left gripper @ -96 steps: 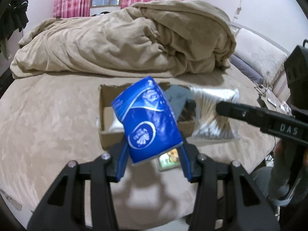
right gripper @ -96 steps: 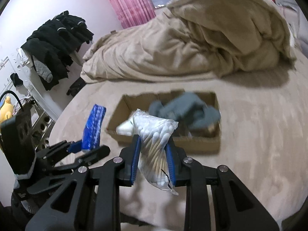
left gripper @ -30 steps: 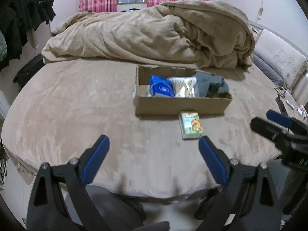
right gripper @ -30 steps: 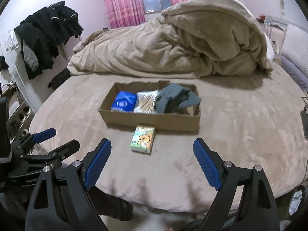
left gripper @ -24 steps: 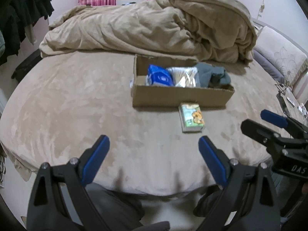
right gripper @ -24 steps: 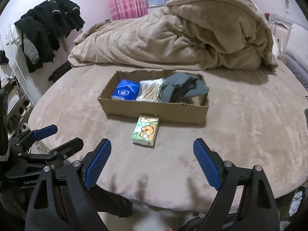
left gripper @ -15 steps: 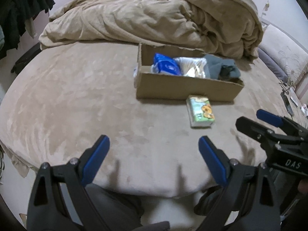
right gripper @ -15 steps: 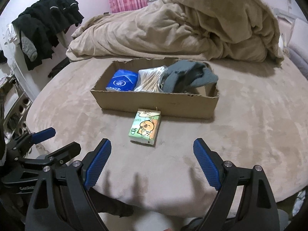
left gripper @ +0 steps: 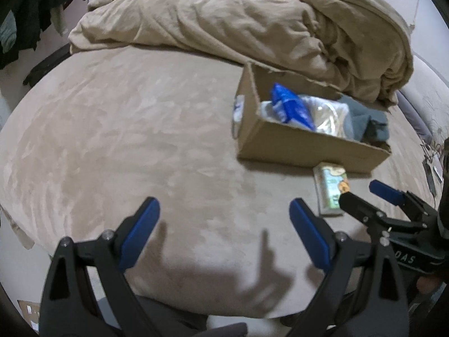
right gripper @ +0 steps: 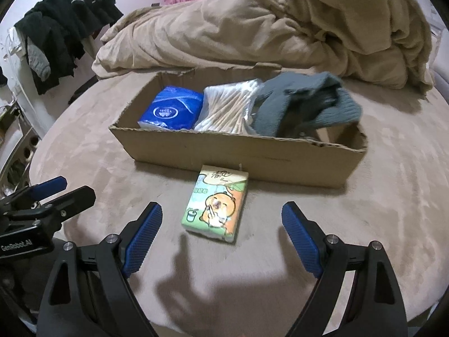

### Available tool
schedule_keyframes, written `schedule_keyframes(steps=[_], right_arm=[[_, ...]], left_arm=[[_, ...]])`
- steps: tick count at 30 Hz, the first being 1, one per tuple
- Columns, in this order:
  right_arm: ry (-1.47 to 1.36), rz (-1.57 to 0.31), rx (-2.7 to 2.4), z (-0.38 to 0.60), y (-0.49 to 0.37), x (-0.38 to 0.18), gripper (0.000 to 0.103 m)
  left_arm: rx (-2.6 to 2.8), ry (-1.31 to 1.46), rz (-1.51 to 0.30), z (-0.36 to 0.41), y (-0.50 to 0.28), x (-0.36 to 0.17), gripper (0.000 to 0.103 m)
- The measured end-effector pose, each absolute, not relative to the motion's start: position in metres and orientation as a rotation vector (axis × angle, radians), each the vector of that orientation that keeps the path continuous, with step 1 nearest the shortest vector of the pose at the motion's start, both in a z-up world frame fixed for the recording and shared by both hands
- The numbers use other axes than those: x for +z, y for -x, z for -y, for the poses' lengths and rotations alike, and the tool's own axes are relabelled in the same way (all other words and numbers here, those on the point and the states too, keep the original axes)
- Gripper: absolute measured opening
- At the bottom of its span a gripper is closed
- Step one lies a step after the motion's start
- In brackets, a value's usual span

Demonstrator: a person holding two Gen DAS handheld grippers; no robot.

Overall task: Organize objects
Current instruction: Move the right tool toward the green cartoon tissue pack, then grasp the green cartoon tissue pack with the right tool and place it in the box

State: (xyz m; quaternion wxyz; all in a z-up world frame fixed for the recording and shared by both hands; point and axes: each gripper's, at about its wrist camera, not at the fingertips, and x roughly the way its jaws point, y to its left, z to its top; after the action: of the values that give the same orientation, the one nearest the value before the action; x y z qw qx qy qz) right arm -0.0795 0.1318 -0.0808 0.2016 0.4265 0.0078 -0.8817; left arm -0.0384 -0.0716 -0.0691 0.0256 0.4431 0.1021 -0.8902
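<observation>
Well, both tools are over the near edge of the bed, and nothing is in their grip.

Left tongs [left gripper: 224, 224]: spread wide, blue pads apart, holding nothing, over bare bedcover well to the left of the box; they also show at the left edge of the right wrist view [right gripper: 53, 191].

Right tongs [right gripper: 221, 224]: spread wide too, empty, hanging just short of the cartoon tissue pack, which lies between the lines of the two fingers but untouched; from the left wrist view they sit low on the right [left gripper: 373, 196].

Cartoon tissue pack [right gripper: 216, 207]: flat on the bedcover, outside the box, its far end just beside or against the box's near wall; I can't tell which. In the left wrist view [left gripper: 328, 188] the right tool's near finger partly covers it.

Cardboard box [right gripper: 238, 154]: open-topped, long side facing us, resting on the bed in front of the heaped blanket.

Blue tissue pack [right gripper: 171, 109]: inside the box at its left end.

Bag of cotton swabs [right gripper: 227, 112]: inside the box, in the middle, touching the blue pack.

Grey cloth [right gripper: 303, 104]: bunched in the right part of the box, rising above the rim.

Bed [right gripper: 393, 196]: covered in a beige plush sheet.

Blanket [right gripper: 266, 28]: rumpled, beige, piled behind the box.

Dark clothes [right gripper: 64, 28]: hanging at the far left of the room.
</observation>
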Motion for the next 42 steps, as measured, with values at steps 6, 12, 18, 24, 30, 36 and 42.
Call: schedule_keyframes(steps=[6,12,18,24,30,36,42], right_arm=[[-1.207,-0.084,-2.449,-0.115,0.091,-0.096,0.074],[-1.214,-0.125,-2.436,-0.112,0.089,-0.100,0.049],[-1.173,-0.114,-2.433,-0.121,0.077,-0.079,0.048],[-1.103,-0.078,-2.458,-0.139,0.072,-0.040,0.048],[-1.020,-0.075,-2.529,-0.151,0.096,-0.003,0.048],[-0.999,-0.053,-2.573,-0.158,0.139,0.008,0.048],[-1.075,-0.030,-2.562,-0.158,0.170,-0.017,0.048]], left_arm=[[-2.745,-1.388,-0.341,0.073,0.041,-0.071,0.095],[-2.731,-1.399,-0.348,0.074,0.039,-0.070,0.095],[-2.749,-1.371,-0.328,0.072,0.034,-0.059,0.095],[-2.793,-1.328,-0.310,0.064,0.034,-0.038,0.095],[-2.862,-1.273,-0.279,0.051,0.049,-0.014,0.095],[-2.898,-1.250,-0.269,0.041,0.076,0.001,0.095],[-2.902,-1.254,-0.227,0.034,0.111,-0.003,0.095]])
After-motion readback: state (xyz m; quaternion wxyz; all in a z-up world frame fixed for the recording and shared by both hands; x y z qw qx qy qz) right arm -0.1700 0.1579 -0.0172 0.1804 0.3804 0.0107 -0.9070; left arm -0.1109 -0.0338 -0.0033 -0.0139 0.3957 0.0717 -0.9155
